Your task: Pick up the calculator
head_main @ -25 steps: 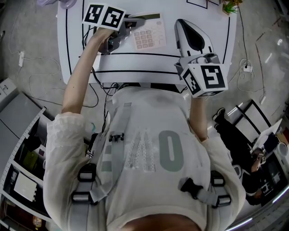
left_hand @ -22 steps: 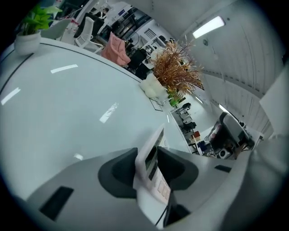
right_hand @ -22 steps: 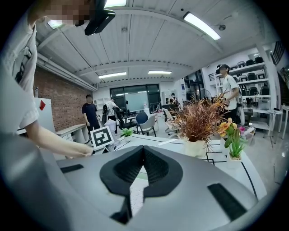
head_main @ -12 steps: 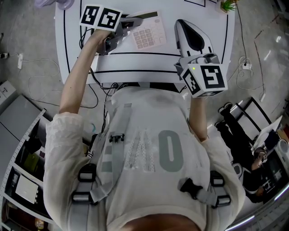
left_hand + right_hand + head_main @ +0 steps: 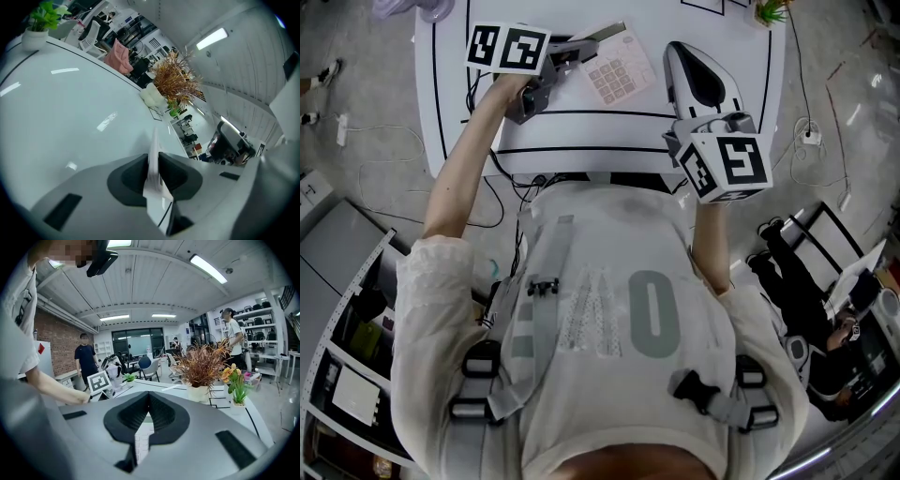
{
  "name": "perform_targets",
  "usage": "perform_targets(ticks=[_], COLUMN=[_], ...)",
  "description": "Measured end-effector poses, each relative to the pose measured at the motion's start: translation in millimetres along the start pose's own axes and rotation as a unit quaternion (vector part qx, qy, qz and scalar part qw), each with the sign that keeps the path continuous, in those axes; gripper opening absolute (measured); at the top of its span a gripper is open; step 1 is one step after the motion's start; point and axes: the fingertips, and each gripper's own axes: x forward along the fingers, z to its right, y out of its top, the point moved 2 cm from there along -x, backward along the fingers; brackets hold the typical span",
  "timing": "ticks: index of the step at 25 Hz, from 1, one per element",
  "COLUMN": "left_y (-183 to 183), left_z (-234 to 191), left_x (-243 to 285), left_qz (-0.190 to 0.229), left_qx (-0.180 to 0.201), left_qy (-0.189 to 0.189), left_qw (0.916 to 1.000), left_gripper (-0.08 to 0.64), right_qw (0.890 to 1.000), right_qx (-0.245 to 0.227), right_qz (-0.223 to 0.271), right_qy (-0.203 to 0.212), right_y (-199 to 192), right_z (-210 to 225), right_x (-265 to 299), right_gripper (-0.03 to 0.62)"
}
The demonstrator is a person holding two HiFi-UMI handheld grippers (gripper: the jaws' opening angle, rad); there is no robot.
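The left gripper (image 5: 565, 52), jaws just closing, is clamping the calculator (image 5: 617, 73) by its left edge. The body is apparently extending rightward toward the closed right gripper (image 5: 677, 52).

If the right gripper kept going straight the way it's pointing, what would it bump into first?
Probably the white table. The right gripper tilts slightly down over it, jaws together. The pot of dried leaves stands a bit right of that line, so it would likely be missed, though depth is hard to judge.
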Motion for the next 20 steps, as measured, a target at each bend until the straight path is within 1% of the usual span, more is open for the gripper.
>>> perform_targets(ticks=[7, 14, 20], left_y=[1, 5, 7], left_z=[8, 12, 20], left_x=[-8, -15, -22], left_qz=[0.026, 0.047, 0.063], left_qx=[-0.018, -0.017, -0.012], left_qy=[0.014, 0.026, 0.021], left_qw=[0.9994, 0.9984, 0.9977], left_gripper=[0.080, 0.080, 0.080], right_qw=[1.000, 1.000, 0.999], right_qx=[-0.003, -0.008, -0.008], right_qz=[0.012, 0.021, 0.027], right_qy=[-0.002, -0.005, -0.015], right_y=[7, 13, 15], right_z=[-11, -16, -19], right_x=[-10, -20, -30], right_gripper=[0.005, 0.005, 0.005])
